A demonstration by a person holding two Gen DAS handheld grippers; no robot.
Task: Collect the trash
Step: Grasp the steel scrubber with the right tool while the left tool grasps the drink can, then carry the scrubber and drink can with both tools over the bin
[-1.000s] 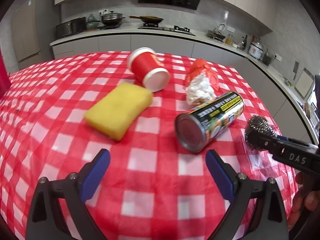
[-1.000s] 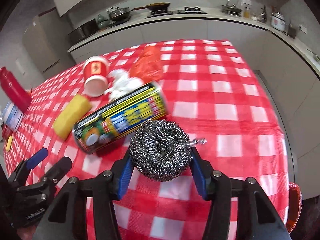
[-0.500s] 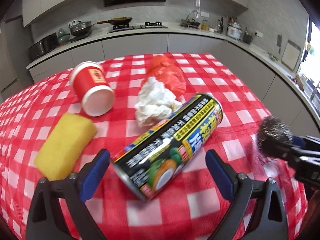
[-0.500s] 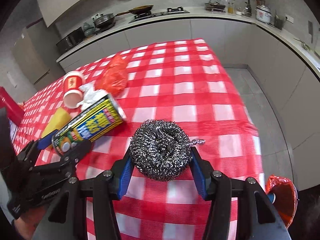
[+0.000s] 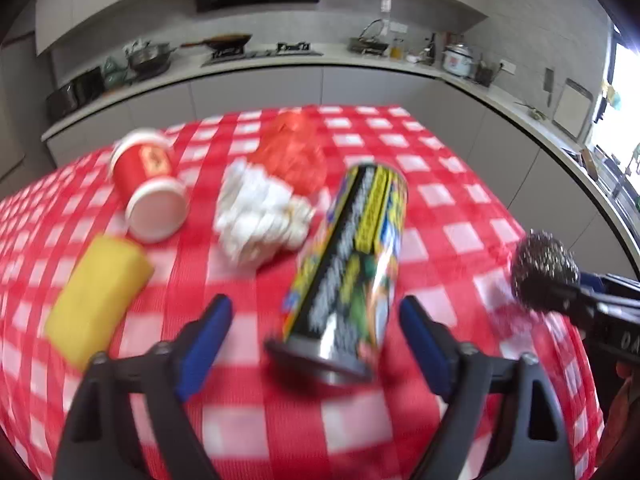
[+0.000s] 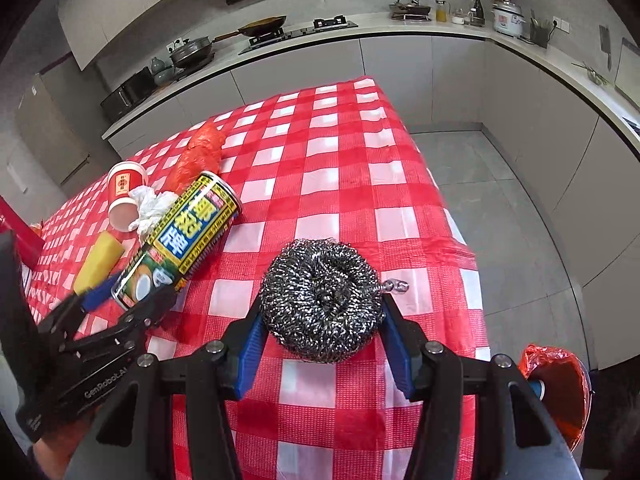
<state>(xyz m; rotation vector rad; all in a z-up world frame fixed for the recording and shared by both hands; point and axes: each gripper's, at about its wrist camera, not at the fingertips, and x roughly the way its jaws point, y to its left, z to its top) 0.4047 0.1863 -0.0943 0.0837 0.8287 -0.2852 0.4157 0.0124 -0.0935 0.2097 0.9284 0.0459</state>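
A black-and-yellow drink can lies on its side on the red checked tablecloth; it also shows in the right wrist view. My left gripper is open, its blue pads either side of the can's near end without touching. My right gripper is shut on a steel wool scourer, held above the table's right part; the scourer shows in the left wrist view. A crumpled white tissue, a red plastic bag, a tipped red paper cup and a yellow sponge lie beyond.
A bin lined with a red bag stands on the floor by the table's right near corner. The table's right edge drops to grey floor. Kitchen counters run along the back and right.
My left gripper has moved forward to the can, which now lies between its open fingers. My right gripper has drawn back and up with the scourer, and the bin has come into view.
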